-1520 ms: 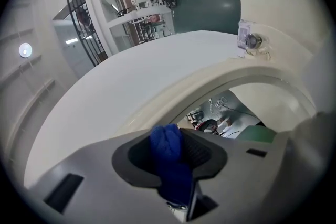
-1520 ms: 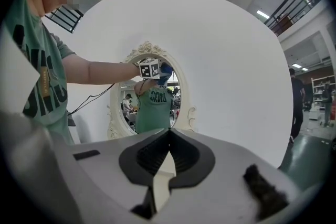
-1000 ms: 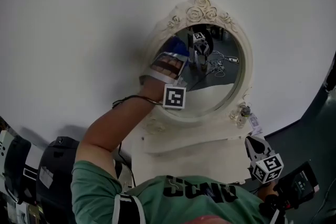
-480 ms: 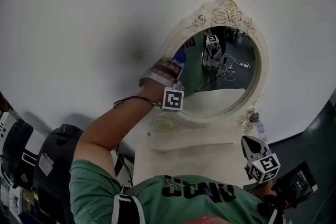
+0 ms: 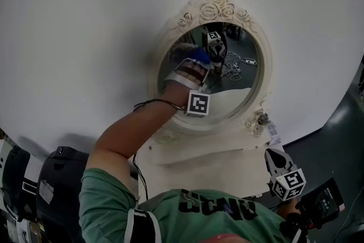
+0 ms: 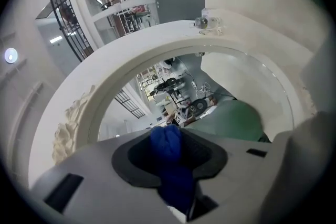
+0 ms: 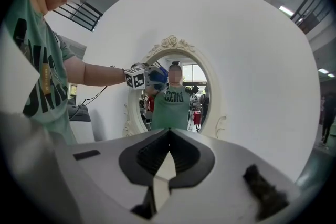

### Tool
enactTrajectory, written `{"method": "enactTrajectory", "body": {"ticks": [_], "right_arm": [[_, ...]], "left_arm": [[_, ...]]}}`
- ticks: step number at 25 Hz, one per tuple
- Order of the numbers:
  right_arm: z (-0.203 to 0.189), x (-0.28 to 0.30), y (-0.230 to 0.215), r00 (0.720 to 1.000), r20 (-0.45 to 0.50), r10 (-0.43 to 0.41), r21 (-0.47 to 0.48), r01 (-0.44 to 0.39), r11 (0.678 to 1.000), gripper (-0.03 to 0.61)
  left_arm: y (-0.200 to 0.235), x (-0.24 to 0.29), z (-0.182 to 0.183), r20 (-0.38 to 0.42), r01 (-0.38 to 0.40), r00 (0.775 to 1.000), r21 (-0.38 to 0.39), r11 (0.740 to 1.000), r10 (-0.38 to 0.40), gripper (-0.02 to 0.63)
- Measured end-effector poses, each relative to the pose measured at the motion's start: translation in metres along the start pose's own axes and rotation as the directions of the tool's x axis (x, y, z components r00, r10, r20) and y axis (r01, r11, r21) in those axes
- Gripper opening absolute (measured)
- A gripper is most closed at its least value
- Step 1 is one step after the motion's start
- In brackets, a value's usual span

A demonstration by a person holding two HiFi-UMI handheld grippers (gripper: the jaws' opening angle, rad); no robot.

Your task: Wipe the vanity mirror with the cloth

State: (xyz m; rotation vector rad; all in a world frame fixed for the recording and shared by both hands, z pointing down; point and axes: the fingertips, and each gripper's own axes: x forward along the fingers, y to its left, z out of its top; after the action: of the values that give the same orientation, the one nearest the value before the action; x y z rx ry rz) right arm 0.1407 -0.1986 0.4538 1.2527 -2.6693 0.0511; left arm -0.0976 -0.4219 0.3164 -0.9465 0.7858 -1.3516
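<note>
So the left gripper (image 5: 200, 61) is up at the vanity mirror (image 5: 236, 94), around the left-middle part of the oval glass, pretty much dead centre of the head view. Its jaws are clamped onto a blue cloth (image 6: 168, 149). In the left gripper view the cloth is bunched up between the dark pads and pokes out the front toward the glass. From the head view the cloth looks like it's right on the glass, though I can't swear it's actually touching. The marker cube (image 5: 197, 104) on that gripper sits over the lower edge of the glass, and the person's bare arm (image 5: 133, 128) runs up to it from the lower left.

The mirror has a cream frame (image 5: 268, 74) with carved roses (image 5: 219, 5) along the top, and it stands against a plain white wall (image 5: 74, 25). Right under it is a white vanity top (image 5: 199, 165).

The right gripper (image 5: 274, 157) is down in the lower right corner of the head view, well apart from the mirror. In its own view the jaws are pressed together with nothing between them, and the mirror sits further off in the middle of the frame

There's also a black boxy thing (image 5: 60, 179) at the lower left, and a green shirt (image 5: 187, 213) along the bottom edge
</note>
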Motion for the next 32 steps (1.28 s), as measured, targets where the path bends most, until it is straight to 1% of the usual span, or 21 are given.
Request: {"method": "enactTrajectory", "body": {"ticks": [4, 10, 13, 15, 17, 19, 21, 23, 25, 26, 28, 30, 32], "right_arm": [[-0.015, -0.033, -0.021, 0.997, -0.014, -0.082, 0.030, 0.082, 0.996, 0.011], [-0.035, -0.082, -0.051, 0.979, -0.037, -0.200, 0.074, 0.203, 0.976, 0.011], [-0.043, -0.102, -0.062, 0.968, -0.037, -0.247, 0.098, 0.249, 0.964, 0.011], [-0.046, -0.106, -0.065, 0.965, -0.040, -0.258, 0.109, 0.261, 0.959, 0.011], [-0.045, -0.103, -0.065, 0.967, -0.043, -0.250, 0.108, 0.253, 0.961, 0.011], [-0.040, -0.094, -0.059, 0.974, -0.037, -0.225, 0.096, 0.228, 0.969, 0.011], [-0.029, -0.080, -0.052, 0.981, -0.022, -0.191, 0.077, 0.192, 0.978, 0.011], [-0.018, -0.063, -0.042, 0.989, -0.009, -0.148, 0.053, 0.148, 0.988, 0.011], [-0.009, -0.043, -0.030, 0.995, -0.002, -0.100, 0.030, 0.100, 0.994, 0.011], [-0.005, -0.032, -0.024, 0.997, 0.000, -0.076, 0.022, 0.076, 0.997, 0.011], [0.002, -0.010, -0.010, 1.000, 0.005, -0.022, 0.005, 0.022, 1.000, 0.011], [0.010, 0.012, 0.006, 0.999, 0.010, 0.034, -0.014, -0.034, 0.999, 0.011], [0.018, 0.031, 0.023, 0.996, 0.016, 0.085, -0.031, -0.085, 0.996, 0.011]], "left_arm": [[0.028, 0.037, 0.074, 0.071, -0.007, 0.997, 0.021, 1.000, 0.005, 0.132], [0.067, 0.090, 0.170, 0.127, -0.017, 0.992, 0.052, 0.999, 0.010, 0.132], [0.074, 0.101, 0.193, 0.127, -0.011, 0.992, 0.066, 0.998, 0.002, 0.130], [0.075, 0.101, 0.194, 0.134, -0.023, 0.991, 0.074, 0.997, 0.013, 0.129], [0.074, 0.097, 0.192, 0.158, -0.034, 0.987, 0.073, 0.997, 0.022, 0.129], [0.070, 0.087, 0.184, 0.169, -0.025, 0.986, 0.058, 0.998, 0.015, 0.129], [0.064, 0.070, 0.167, 0.172, -0.013, 0.985, 0.035, 0.999, 0.007, 0.129], [0.052, 0.045, 0.139, 0.175, -0.011, 0.985, 0.018, 1.000, 0.008, 0.129], [0.039, 0.014, 0.103, 0.166, -0.024, 0.986, 0.007, 1.000, 0.022, 0.129], [0.033, -0.001, 0.081, 0.149, -0.044, 0.988, 0.005, 0.999, 0.043, 0.129], [0.022, -0.031, 0.033, 0.086, -0.085, 0.993, 0.014, 0.996, 0.083, 0.129], [0.002, -0.057, -0.014, 0.014, -0.075, 0.997, 0.021, 0.997, 0.075, 0.129], [-0.021, -0.077, -0.052, -0.036, -0.044, 0.998, -0.011, 0.999, 0.044, 0.129]]}}
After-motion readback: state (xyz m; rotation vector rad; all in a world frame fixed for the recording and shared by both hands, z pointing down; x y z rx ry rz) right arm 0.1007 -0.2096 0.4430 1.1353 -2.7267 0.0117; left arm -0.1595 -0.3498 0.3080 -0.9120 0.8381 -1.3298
